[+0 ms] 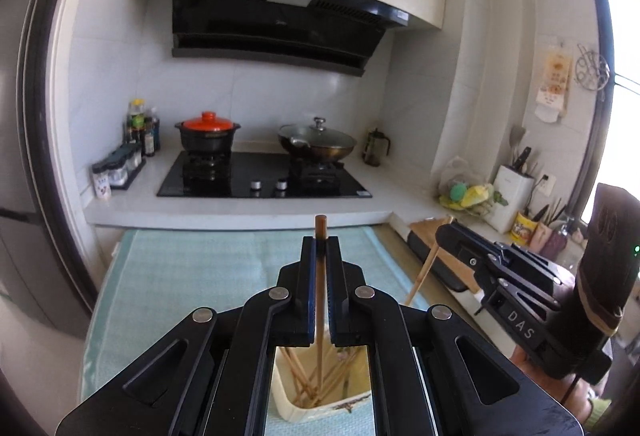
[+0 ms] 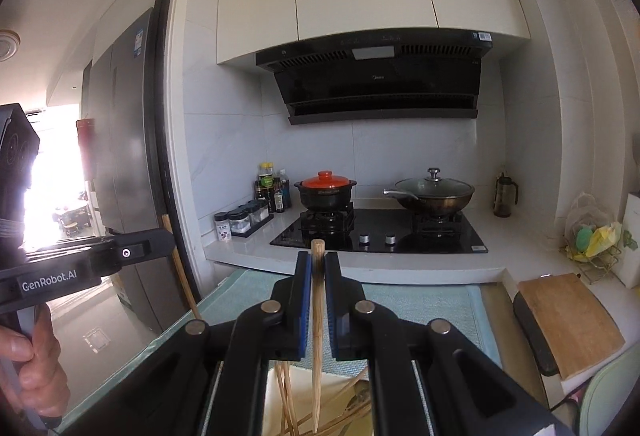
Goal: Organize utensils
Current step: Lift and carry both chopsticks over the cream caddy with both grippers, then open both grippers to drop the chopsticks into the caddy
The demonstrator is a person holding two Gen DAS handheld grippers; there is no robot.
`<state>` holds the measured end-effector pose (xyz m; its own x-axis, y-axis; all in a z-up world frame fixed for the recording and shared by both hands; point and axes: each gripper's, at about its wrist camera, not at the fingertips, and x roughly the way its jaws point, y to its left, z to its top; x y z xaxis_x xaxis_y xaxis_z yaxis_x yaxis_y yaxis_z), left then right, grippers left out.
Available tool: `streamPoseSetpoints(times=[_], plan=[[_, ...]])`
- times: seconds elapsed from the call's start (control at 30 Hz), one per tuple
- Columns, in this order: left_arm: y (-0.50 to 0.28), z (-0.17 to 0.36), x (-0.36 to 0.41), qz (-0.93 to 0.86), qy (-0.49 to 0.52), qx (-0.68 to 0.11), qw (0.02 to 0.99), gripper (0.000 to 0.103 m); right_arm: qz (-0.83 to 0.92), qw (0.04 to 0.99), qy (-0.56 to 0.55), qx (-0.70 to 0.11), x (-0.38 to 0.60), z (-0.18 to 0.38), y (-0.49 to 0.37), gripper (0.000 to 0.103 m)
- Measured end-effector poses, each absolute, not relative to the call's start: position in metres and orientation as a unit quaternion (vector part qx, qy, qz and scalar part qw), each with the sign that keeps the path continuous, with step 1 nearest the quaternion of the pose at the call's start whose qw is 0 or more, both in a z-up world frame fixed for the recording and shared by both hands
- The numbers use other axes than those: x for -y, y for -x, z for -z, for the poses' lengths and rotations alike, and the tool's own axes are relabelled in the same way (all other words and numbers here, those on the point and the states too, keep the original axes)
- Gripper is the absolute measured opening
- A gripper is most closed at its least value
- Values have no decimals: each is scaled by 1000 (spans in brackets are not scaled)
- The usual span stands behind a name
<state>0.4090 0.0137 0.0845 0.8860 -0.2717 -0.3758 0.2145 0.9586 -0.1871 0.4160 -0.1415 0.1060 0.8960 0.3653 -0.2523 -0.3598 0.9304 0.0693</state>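
chopsticks: two (image 1: 320, 276) (image 2: 317, 316), one per gripper

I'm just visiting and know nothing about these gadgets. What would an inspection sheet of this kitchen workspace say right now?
Surface: pale green mat in front of a white counter.
Job's things: cream holder with several chopsticks standing in it; one darker chopstick and one paler chopstick lifted above it.
Clutter: wooden cutting board, bag of produce, spice jars.
Grippers: left gripper shut on the darker chopstick; right gripper shut on the paler chopstick.
Cables: thin black lead below the right tool.
Surroundings: hob with red-lidded pot and lidded wok, range hood, fridge.
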Motion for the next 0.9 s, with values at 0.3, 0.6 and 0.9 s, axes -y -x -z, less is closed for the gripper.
streamPoseSetpoints(times=[0.3,0.6,0.9], plan=[[-461,-2,-16,99,76,-307,944,3,-217,934,-14,-284,113,-16,-491,7],[-440,-9,-25,62,57,-287,954,73,-232,917,-34,-324,110,0,-512,31],[-334,-48,-7,32,-14,-165,986,102,-232,953,-8,-193,132,-79,-414,71]])
